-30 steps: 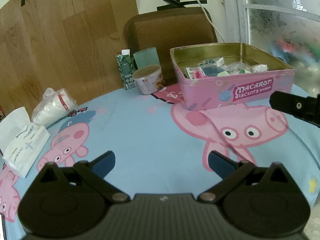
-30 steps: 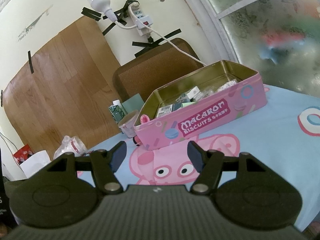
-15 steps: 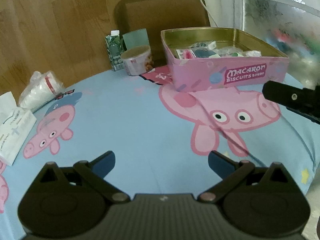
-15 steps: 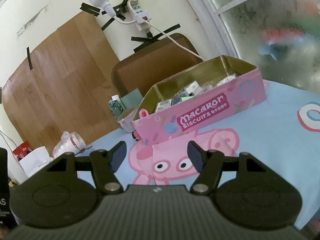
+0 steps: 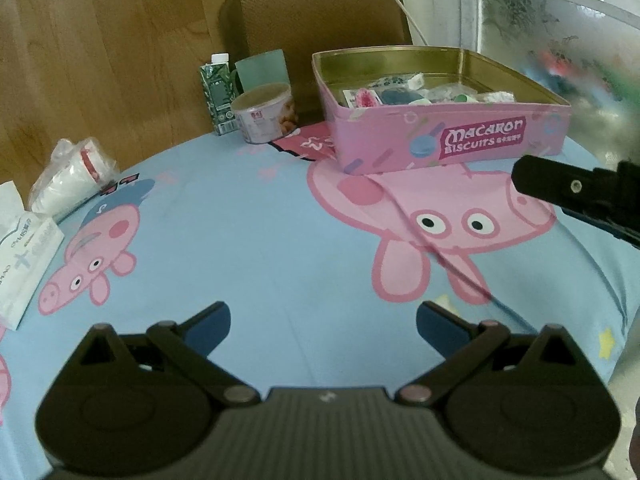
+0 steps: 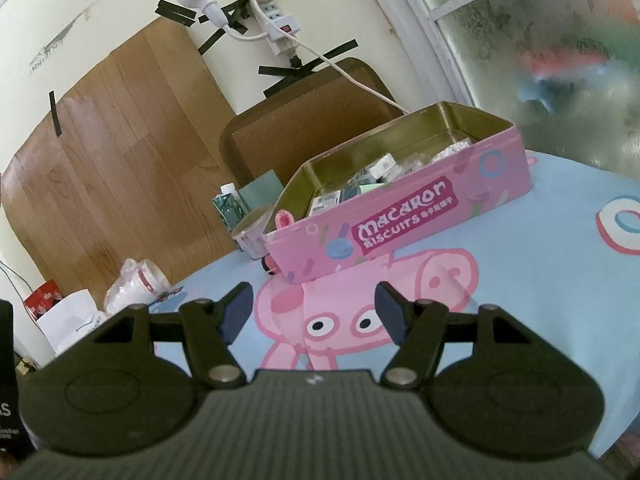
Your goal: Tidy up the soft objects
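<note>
Left wrist view. Item: open pink rectangular metal biscuit tin (image 5: 448,136), gold-lined, set on the far right of the blue cartoon-pig tablecloth (image 5: 248,240). Contents: small soft packets and sachets (image 5: 404,94), loosely heaped on the tin floor; individual types cannot be told. The left gripper (image 5: 322,322) is seen with jaws spread wide, nothing between them, over bare cloth well apart from the tin. The right gripper (image 5: 560,188) is seen from the side, near the tin's front right corner.

Right wrist view. The same tin (image 6: 404,220) lies ahead of the right gripper (image 6: 316,312), whose jaws are parted and empty. The packets (image 6: 372,178) are seen low behind the front wall.

Handling, as judged: the packets are taken to be light, limp and slick-wrapped, likely to crumple or slip. Each is best pinched across its flat middle or sealed edge, from above, clear of the stiff tin rim. The tin itself is judged light enough to slide if nudged.
</note>
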Motion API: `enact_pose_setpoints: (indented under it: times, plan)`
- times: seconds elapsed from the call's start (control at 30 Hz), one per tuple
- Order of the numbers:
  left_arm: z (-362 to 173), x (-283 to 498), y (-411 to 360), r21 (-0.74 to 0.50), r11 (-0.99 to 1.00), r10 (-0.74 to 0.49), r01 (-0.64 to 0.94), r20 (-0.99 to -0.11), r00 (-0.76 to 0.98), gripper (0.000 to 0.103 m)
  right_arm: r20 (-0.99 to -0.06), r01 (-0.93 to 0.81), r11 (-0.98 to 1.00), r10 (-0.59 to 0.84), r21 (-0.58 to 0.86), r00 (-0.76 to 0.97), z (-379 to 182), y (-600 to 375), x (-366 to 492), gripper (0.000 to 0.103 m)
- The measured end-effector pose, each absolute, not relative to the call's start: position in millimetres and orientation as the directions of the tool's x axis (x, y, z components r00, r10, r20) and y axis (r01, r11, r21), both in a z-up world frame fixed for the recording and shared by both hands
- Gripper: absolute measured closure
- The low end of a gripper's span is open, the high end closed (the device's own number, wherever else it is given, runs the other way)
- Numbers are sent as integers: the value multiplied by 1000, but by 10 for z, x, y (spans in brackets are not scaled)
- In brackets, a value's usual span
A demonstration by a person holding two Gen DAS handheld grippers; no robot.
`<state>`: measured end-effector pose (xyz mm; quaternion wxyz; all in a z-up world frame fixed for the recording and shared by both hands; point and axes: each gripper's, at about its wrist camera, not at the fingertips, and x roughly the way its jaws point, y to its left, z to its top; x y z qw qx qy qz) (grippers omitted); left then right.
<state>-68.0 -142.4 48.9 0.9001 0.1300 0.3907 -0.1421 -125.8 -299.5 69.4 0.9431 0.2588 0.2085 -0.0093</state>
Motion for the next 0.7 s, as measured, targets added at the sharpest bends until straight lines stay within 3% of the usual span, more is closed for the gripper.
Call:
enact_pose_setpoints:
  times: [0.7]
  plan:
    - [455, -676, -1437, 120, 926, -154, 358, -746, 648, 0, -401, 127, 863, 93, 488, 911, 686, -3009, -1249, 33]
